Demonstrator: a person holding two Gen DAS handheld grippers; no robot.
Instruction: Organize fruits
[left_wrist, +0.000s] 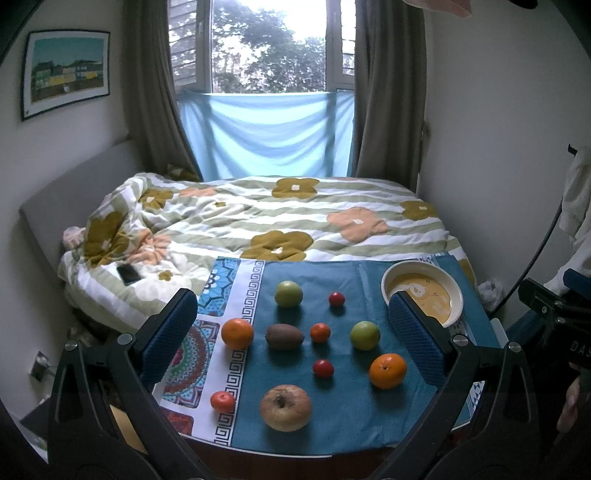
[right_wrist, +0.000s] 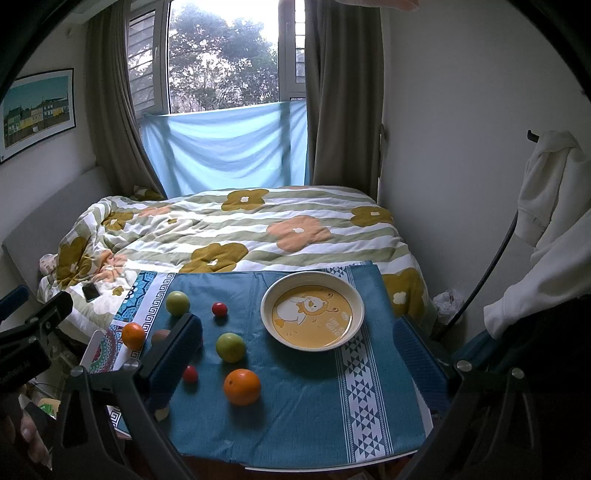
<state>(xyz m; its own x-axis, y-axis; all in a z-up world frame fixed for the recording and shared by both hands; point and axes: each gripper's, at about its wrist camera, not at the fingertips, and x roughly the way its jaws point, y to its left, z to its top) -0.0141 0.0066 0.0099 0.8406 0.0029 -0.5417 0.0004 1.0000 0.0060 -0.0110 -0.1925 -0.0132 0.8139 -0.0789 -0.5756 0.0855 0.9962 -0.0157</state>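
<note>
Fruits lie loose on a blue cloth (left_wrist: 343, 413) over a small table. In the left wrist view: a bruised apple (left_wrist: 285, 407), two oranges (left_wrist: 387, 370) (left_wrist: 237, 333), two green fruits (left_wrist: 365, 335) (left_wrist: 288, 293), a kiwi (left_wrist: 284, 336), and several small red and orange fruits (left_wrist: 323, 367). A cream plate with a yellow cartoon centre (right_wrist: 312, 311) stands empty at the cloth's far right. My left gripper (left_wrist: 291, 325) is open and empty above the fruits. My right gripper (right_wrist: 295, 354) is open and empty, near the plate, with an orange (right_wrist: 242, 386) and green fruit (right_wrist: 230, 347) between its fingers.
A bed with a flowered quilt (left_wrist: 280, 221) lies right behind the table, with a black phone (left_wrist: 129, 274) on it. White clothes (right_wrist: 554, 236) hang at the right wall. The table's front edge (right_wrist: 295, 470) is close to me.
</note>
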